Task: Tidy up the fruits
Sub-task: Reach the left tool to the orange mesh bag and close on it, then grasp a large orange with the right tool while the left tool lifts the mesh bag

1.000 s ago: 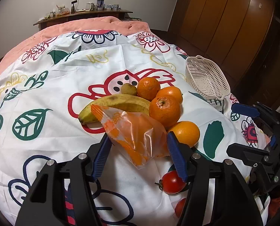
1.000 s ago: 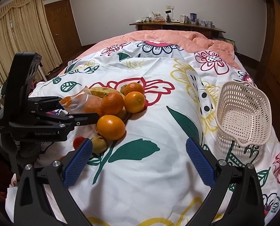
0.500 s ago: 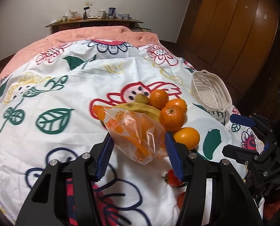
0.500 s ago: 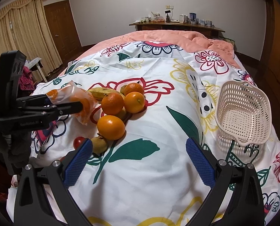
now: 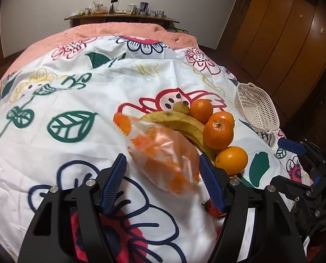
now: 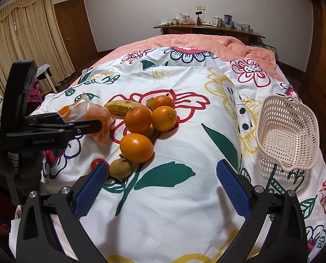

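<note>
An orange plastic snack bag point(image 5: 163, 155) hangs blurred between the fingers of my left gripper point(image 5: 163, 177), whose jaws are now wide apart. In the right wrist view the bag point(image 6: 90, 116) is beside the left gripper's finger point(image 6: 84, 127). A banana point(image 5: 180, 122), several oranges point(image 5: 217, 132), a small brown fruit point(image 5: 181, 107) and a red tomato point(image 5: 214, 208) lie on the flowered sheet. A white basket point(image 6: 287, 133) stands at the right. My right gripper point(image 6: 163, 188) is open and empty, near a brown fruit point(image 6: 120, 168).
The bed's pink blanket point(image 6: 202, 41) lies beyond the sheet. A wooden shelf with small items point(image 6: 206, 26) is at the far wall. Wardrobe doors point(image 5: 283, 32) stand right of the bed; curtains point(image 6: 20, 43) and a door on the left.
My left gripper lifted the snack bag and carried it left, away from the fruit pile; now its jaws have spread and the bag is blurred. The right gripper has stayed still.
</note>
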The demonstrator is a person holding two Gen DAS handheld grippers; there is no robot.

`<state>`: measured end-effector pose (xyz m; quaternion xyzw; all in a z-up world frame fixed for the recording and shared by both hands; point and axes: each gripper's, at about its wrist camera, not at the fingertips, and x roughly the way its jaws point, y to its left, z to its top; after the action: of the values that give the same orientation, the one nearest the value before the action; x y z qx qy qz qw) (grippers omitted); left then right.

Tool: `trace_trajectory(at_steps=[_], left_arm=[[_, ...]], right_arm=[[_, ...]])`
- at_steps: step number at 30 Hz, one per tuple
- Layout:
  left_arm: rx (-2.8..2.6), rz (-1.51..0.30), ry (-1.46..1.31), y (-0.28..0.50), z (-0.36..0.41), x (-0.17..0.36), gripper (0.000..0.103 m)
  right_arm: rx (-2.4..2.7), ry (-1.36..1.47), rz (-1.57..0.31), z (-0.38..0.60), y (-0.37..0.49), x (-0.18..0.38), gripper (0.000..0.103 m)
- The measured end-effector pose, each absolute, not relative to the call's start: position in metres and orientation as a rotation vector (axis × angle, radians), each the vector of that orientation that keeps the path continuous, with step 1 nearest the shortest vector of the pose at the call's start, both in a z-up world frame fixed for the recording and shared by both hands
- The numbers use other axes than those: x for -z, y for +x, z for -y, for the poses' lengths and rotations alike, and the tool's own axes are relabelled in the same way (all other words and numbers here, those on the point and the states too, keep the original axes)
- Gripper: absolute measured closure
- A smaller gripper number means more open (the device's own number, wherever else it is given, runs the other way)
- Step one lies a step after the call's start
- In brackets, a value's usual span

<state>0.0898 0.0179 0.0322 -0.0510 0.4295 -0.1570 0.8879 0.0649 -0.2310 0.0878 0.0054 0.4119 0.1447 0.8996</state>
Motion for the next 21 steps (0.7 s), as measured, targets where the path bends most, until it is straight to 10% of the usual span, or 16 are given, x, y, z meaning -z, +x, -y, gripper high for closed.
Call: trace_trajectory(at_steps=[21], left_arm=[[0.311,-0.812,-0.101,0.081,-0.016,-0.049,0.046]], right_arm=[[-0.363,-0.03,-0.929,0.197,0.085,-0.083,0.019]])
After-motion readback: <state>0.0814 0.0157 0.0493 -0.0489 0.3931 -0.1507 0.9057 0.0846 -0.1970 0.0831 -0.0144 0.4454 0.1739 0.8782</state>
